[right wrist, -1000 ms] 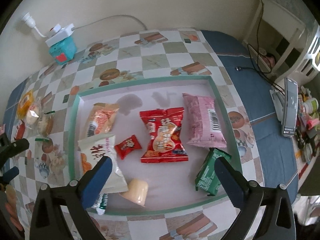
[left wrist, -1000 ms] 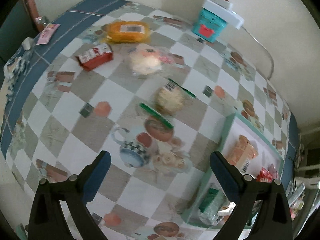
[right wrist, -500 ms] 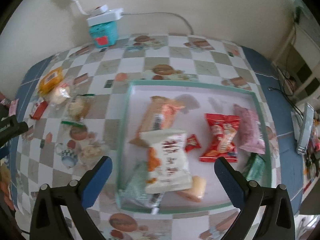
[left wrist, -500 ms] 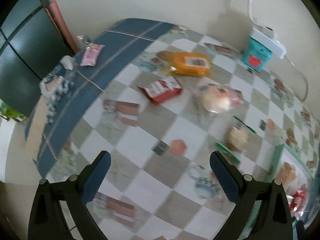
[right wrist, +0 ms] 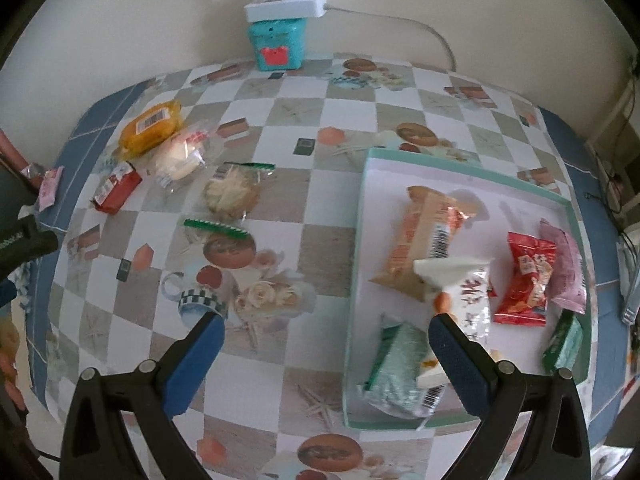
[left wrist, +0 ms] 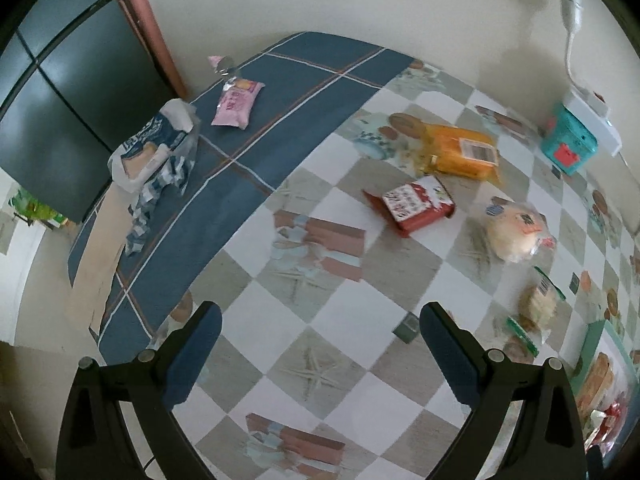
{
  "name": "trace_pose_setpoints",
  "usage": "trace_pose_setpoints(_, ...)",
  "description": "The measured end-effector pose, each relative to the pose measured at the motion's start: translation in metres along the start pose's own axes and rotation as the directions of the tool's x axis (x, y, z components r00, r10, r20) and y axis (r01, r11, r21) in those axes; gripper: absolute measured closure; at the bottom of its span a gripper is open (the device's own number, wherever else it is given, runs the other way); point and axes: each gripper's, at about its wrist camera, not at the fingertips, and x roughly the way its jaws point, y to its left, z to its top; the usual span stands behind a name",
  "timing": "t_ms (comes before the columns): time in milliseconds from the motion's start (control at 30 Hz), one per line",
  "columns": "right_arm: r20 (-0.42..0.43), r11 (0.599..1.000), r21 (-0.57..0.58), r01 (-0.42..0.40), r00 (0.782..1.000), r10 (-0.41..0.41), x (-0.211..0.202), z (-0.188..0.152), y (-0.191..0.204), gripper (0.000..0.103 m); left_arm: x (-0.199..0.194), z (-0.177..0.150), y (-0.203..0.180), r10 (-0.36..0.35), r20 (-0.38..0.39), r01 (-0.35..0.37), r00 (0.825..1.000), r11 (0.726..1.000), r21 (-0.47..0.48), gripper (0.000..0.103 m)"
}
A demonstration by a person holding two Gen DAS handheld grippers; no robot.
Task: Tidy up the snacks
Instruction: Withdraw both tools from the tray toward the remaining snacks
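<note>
The left gripper (left wrist: 320, 322) hovers over the checkered desk (left wrist: 344, 300), fingers wide and empty, near a red snack box (left wrist: 412, 206). The right gripper (right wrist: 326, 330) hangs fingers wide, empty, beside the teal tray (right wrist: 360, 240) holding an orange packet (right wrist: 424, 236).

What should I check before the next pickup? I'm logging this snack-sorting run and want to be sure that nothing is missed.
1. Left gripper open and empty: ok.
2. Right gripper open and empty: ok.
3. Snacks left outside the tray: not ok; the orange pack, red box, round bun and green-sealed cookie lie on the tablecloth.
4. Free room in the tray: ok, its near-wall part is bare.
5. Path to the red box unobstructed: ok.
6. Whether the pink packet belongs: cannot tell.
</note>
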Motion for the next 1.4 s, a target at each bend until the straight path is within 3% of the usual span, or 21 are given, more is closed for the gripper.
trace_pose_setpoints(700, -0.005, 0.993, -0.116, 0.030, 1.000, -0.030, 0.016, -0.001, 0.040, 0.000, 0.027, 0.006, 0.026, -0.076, -0.069, 0.073, 0.995, 0.996, -0.051, 0.004)
trace_pose_setpoints(933, -0.001, 0.995, -0.096, -0.035, 0.999, 0.035, 0.020, 0.009, 0.043, 0.000, 0.033, 0.009, 0.017, -0.081, -0.091, 0.078, 0.993, 0.996, -0.031, 0.004)
trace_pose_setpoints(1067, 0.019, 0.993, -0.080, -0.087, 0.996, 0.089, 0.018, 0.022, 0.045, 0.000, 0.032, 0.015, 0.011, -0.150, -0.076, 0.150, 0.986, 0.989, -0.008, 0.004)
trace_pose_setpoints(1300, 0.031, 0.985, -0.088, -0.148, 0.988, 0.151, 0.018, 0.055, 0.055, 0.000, 0.035, 0.046, 0.000, -0.197, -0.079, 0.204, 0.977, 0.975, 0.089, 0.004)
trace_pose_setpoints(1400, 0.041, 0.980, -0.114, -0.162, 0.985, 0.167, 0.017, 0.073, 0.064, 0.000, 0.041, 0.065, -0.002, -0.248, -0.124, 0.259, 0.961, 0.963, 0.075, 0.004)
